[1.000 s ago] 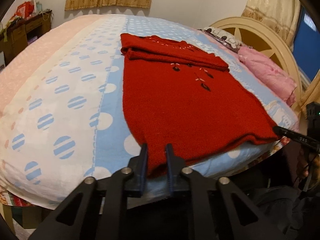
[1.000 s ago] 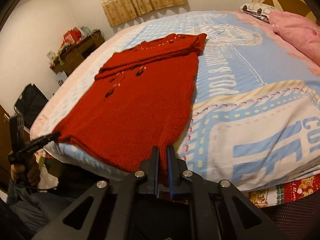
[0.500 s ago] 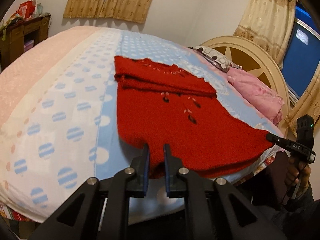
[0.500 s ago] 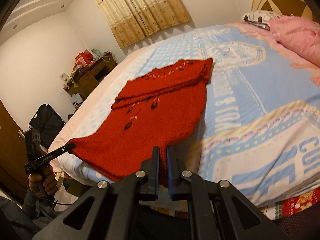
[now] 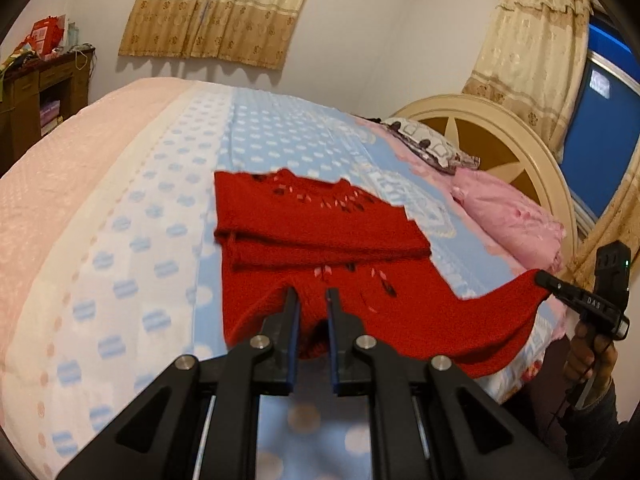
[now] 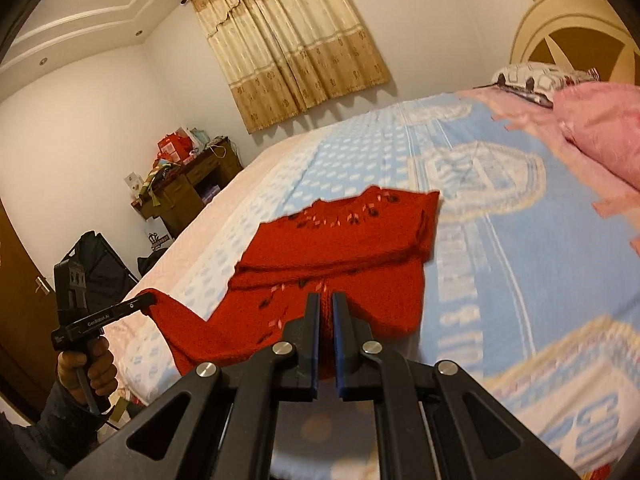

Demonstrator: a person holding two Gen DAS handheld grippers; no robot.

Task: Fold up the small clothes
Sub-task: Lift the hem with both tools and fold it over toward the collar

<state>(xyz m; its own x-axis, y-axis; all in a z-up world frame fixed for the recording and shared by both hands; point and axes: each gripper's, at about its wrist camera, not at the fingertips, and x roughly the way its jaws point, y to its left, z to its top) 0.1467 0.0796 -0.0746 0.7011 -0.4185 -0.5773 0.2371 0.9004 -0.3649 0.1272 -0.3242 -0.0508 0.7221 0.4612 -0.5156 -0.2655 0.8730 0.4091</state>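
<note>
A red knitted sweater (image 5: pixel 320 232) lies on the bed, its sleeves folded across the chest near the collar. My left gripper (image 5: pixel 312 294) is shut on one corner of the hem, with red knit bunched between its fingers. My right gripper (image 6: pixel 326 298) is shut on the other hem corner. The hem hangs lifted above the bed between the two, while the upper part of the sweater (image 6: pixel 340 240) still rests flat. Each wrist view also shows the other tool: the right gripper (image 5: pixel 540 278) at the far right, the left gripper (image 6: pixel 146 300) at the far left, both hand-held.
The bed (image 5: pixel 120 200) has a blue, white and pink dotted cover. A pink pillow (image 5: pixel 508 216) and a patterned pillow (image 5: pixel 424 144) lie by the round headboard (image 5: pixel 500 132). A cluttered wooden desk (image 6: pixel 188 184) and a black bag (image 6: pixel 100 260) stand beyond the bed's far side.
Both grippers have risen and moved forward over the bed with the hem in them. The lower part of the sweater has come off the cover and now hangs between them.
</note>
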